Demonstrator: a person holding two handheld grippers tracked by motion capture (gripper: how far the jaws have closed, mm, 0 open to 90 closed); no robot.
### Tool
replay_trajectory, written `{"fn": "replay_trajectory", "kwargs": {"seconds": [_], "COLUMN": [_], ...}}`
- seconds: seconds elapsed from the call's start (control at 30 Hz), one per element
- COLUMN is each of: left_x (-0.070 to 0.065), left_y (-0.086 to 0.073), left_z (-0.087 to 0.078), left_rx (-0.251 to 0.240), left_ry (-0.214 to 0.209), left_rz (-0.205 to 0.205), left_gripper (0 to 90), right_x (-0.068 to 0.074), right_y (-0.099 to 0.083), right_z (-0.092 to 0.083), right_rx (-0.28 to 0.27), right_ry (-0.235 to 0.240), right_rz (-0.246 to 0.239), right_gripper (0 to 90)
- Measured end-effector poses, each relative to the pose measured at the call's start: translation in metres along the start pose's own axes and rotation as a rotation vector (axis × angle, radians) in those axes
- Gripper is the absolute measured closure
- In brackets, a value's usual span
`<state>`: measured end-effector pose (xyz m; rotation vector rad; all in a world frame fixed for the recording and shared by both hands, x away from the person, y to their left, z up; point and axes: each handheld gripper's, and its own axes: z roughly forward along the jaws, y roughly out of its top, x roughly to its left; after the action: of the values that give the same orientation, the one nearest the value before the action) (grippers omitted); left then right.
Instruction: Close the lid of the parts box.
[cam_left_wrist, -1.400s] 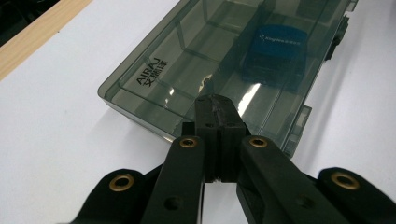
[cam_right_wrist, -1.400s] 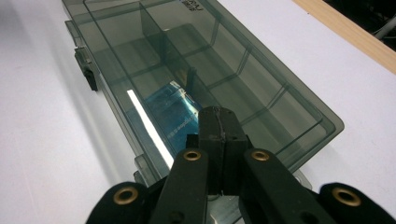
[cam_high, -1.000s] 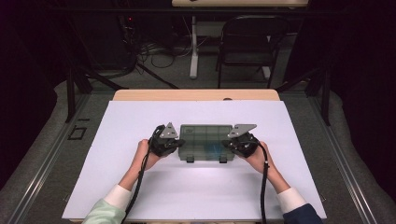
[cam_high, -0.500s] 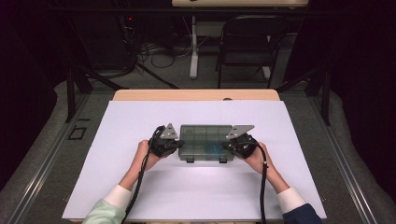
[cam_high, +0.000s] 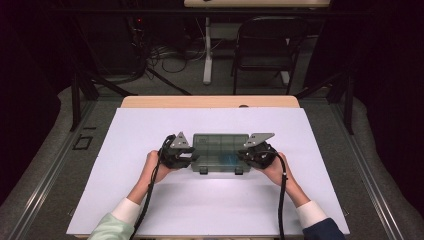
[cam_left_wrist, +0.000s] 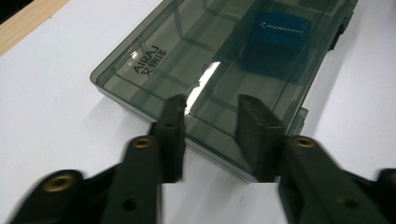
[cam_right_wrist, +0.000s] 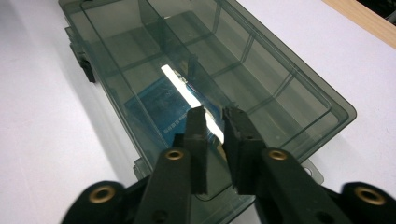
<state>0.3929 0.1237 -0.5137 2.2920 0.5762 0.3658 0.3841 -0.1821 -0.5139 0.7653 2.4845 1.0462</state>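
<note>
Two hand-held grippers flank a smoke-grey plastic organizer box (cam_high: 220, 152) lying closed near the middle of a white table sheet (cam_high: 150, 210), nearer the far edge than the near one. The left gripper (cam_left_wrist: 210, 135) hangs over the box's left end with jaws spread; the right gripper (cam_right_wrist: 214, 140) hovers over the right end with jaws narrowed to a slim gap, pinching nothing. A blue packet (cam_left_wrist: 280, 35) lies inside, under the clear lid. Two latches (cam_high: 202, 170) face the near edge. Uneven pressure from either end could skid the light box across the smooth sheet, or pads could slip off the glossy lid. Bare sheet lies open on every side, and the edges sit well apart from the box.
</note>
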Motion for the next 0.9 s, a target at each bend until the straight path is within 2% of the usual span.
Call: {"fn": "replay_trajectory", "kwargs": {"seconds": [0.1, 0.17, 0.2, 0.3, 0.37, 0.43, 0.57, 0.9], "left_x": [0.001, 0.001, 0.001, 0.002, 0.002, 0.002, 0.001, -0.004], "left_y": [0.001, 0.001, 0.001, 0.0, 0.0, -0.002, -0.005, -0.021], "left_z": [-0.003, -0.006, -0.007, -0.012, -0.014, -0.017, -0.022, -0.033], "left_rx": [-0.005, -0.006, -0.01, -0.017, -0.018, -0.025, -0.023, -0.003], "left_ry": [0.003, 0.011, 0.012, 0.02, 0.025, 0.026, 0.037, 0.073], "left_rz": [-0.017, -0.02, -0.024, -0.035, -0.041, -0.047, -0.054, -0.059], "left_gripper": [44.4, 38.6, 35.4, 27.5, 18.4, 15.1, 8.2, 1.7], "right_x": [0.0, 0.0, 0.0, 0.002, 0.003, 0.003, 0.005, 0.007], "right_y": [0.001, 0.002, 0.003, 0.003, 0.003, 0.002, -0.001, -0.013], "right_z": [-0.003, -0.005, -0.007, -0.01, -0.013, -0.015, -0.02, -0.031], "right_rx": [-0.014, -0.018, -0.022, -0.025, -0.028, -0.03, -0.032, -0.035], "right_ry": [0.004, -0.006, 0.007, 0.016, 0.005, 0.007, -0.006, -0.033], "right_rz": [0.014, 0.024, 0.028, 0.045, 0.052, 0.058, 0.071, 0.1], "right_gripper": [60.1, 48.0, 42.6, 29.7, 21.2, 15.1, 8.7, 0.2]}}
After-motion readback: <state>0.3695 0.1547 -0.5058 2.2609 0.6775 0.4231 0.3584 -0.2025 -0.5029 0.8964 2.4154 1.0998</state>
